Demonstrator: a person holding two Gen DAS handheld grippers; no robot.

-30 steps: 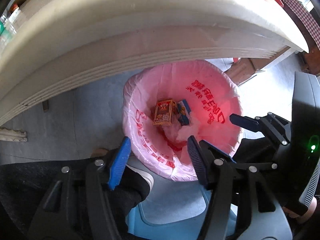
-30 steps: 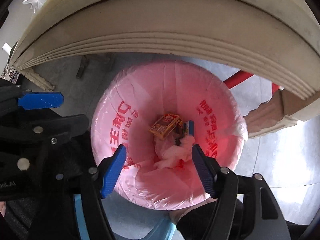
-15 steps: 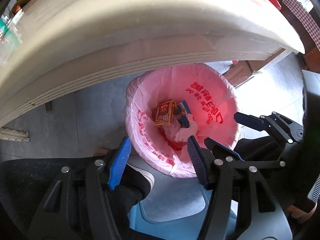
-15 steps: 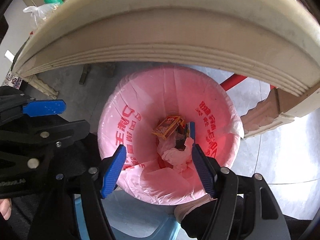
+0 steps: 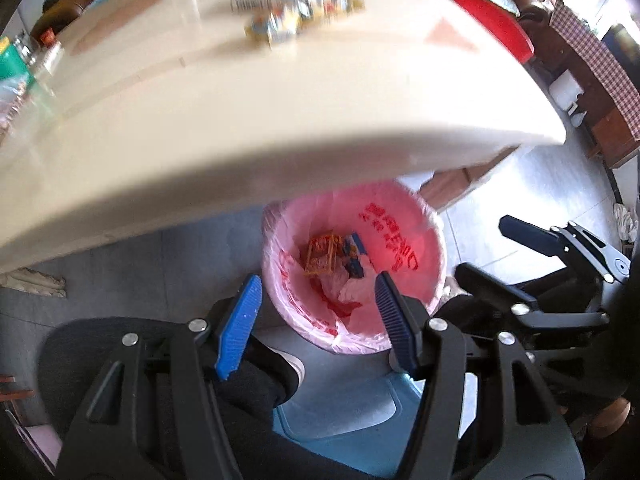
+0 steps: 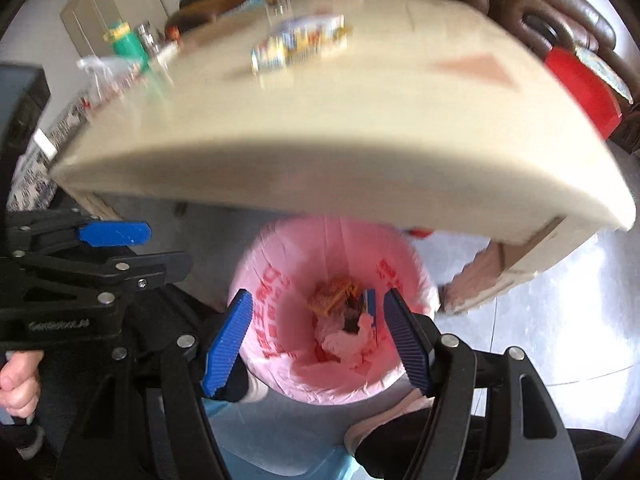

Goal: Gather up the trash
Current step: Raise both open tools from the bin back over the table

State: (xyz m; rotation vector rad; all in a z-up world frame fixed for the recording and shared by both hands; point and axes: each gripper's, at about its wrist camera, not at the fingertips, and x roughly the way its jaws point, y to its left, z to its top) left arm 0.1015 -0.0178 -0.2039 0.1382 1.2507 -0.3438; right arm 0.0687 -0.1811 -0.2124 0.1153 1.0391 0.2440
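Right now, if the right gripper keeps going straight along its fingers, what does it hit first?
Probably the crumpled tissue lying in the pink-lined bin. The open right gripper frames it, though depth is unclear.

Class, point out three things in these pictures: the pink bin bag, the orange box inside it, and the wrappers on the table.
pink bin bag (image 5: pixel 420 236), left wrist view, inner wall with red print.
orange box (image 5: pixel 322 254), left wrist view, its top face.
wrappers (image 6: pixel 300 42), right wrist view, middle of the blurred pile.

Daylight bright from upper right, glare washing the floor tiles (image 5: pixel 492 240) and tabletop (image 6: pixel 360 92); motion blur smears the packets on the table (image 5: pixel 296 20); underside shadowed; fisheye bends edges, dark vignette at corners.
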